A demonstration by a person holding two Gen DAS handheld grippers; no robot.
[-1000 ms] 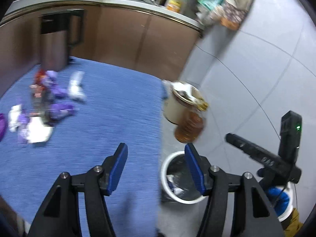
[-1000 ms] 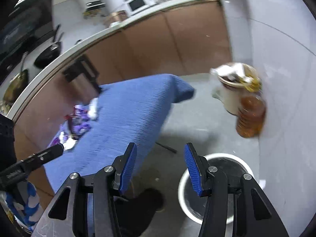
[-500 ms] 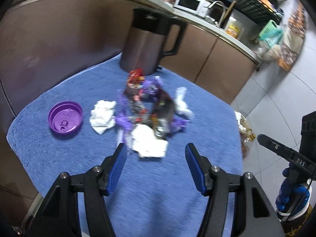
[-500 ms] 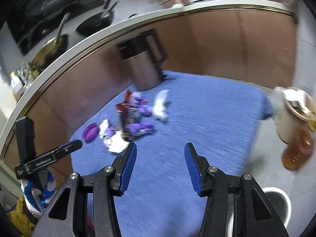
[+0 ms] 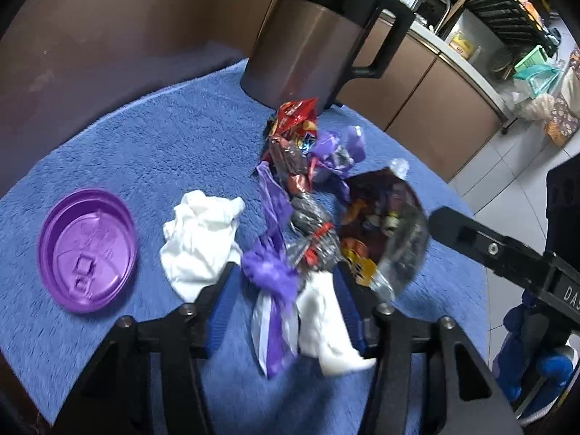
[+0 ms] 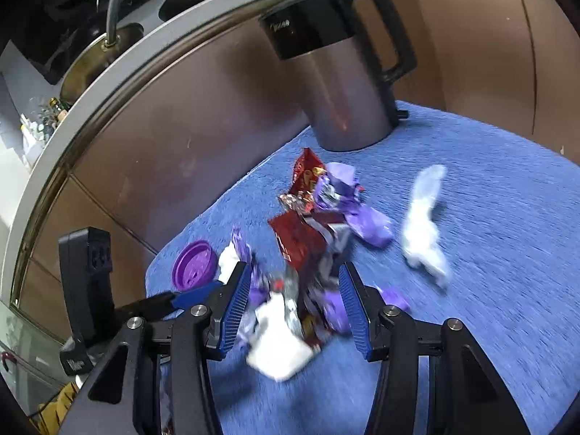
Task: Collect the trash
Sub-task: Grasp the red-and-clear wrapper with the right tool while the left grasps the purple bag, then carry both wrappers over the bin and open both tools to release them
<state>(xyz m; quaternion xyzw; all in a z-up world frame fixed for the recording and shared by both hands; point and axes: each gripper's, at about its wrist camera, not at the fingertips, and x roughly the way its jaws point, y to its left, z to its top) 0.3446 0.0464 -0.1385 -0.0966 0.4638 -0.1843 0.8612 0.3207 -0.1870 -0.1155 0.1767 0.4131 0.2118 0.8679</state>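
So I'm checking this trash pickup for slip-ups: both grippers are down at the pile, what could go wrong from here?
The left gripper, closing around a purple wrapper and white tissue, may catch only one. The right gripper crowds the same pile, so they could collide. The purple lid lies apart and may get missed.

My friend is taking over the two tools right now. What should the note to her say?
Left tool: jaws closing around a white tissue and purple wrapper, not yet gripped.
Right tool: open, nothing gripped, over the wrapper pile.
All the trash lies on the blue towel by the kettle, with the purple lid off to one side.
Left: bin everything on the towel.
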